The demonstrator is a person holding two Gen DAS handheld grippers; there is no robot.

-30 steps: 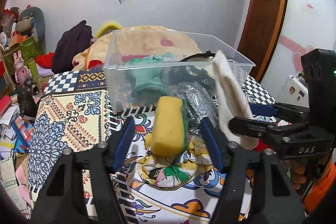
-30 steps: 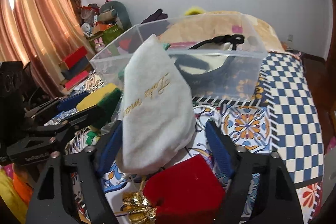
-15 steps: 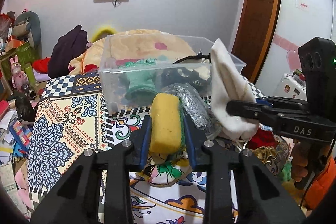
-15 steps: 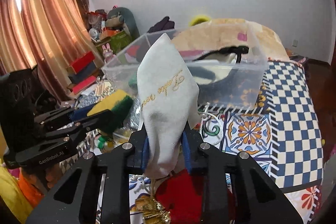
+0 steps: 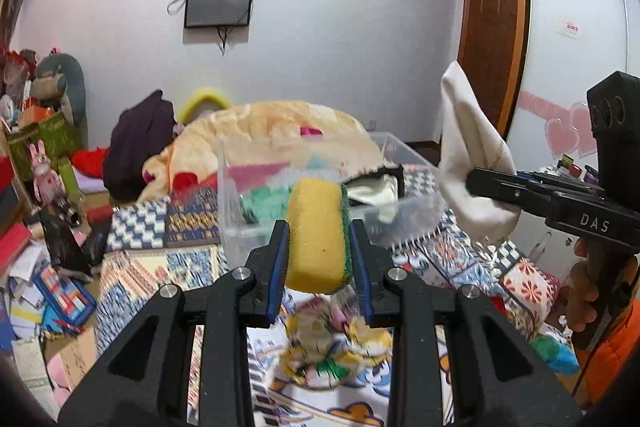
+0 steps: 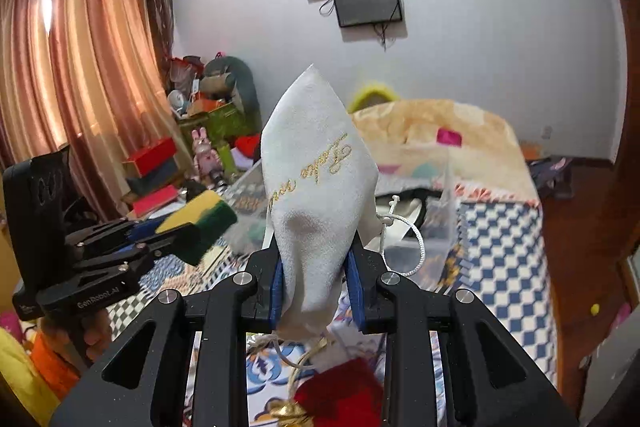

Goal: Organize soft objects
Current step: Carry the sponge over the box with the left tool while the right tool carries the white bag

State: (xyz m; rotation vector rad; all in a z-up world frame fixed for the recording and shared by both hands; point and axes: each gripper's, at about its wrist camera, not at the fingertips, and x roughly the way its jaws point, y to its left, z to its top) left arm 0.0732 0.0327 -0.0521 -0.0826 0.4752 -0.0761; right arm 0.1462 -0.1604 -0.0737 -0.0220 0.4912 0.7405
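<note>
The left claw (image 5: 320, 247) is squeezing a yellow-green sponge (image 5: 318, 233), the clear bin (image 5: 416, 163) sitting at its 12 o'clock. The right claw (image 6: 316, 283) is pinching a white pouch (image 6: 320, 195) upright at the sponge's 3 o'clock.

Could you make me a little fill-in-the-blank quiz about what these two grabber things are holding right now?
1. The left gripper is shut on a sponge that is yellow with a ______ scrubbing layer.
2. The right gripper is shut on a white pouch with ______ lettering.
3. Behind both grippers stands a clear plastic ______ with soft things already in it.
4. On the wall hangs a dark ______ above a smaller screen.

Missing words: green; gold; bin; television
</note>
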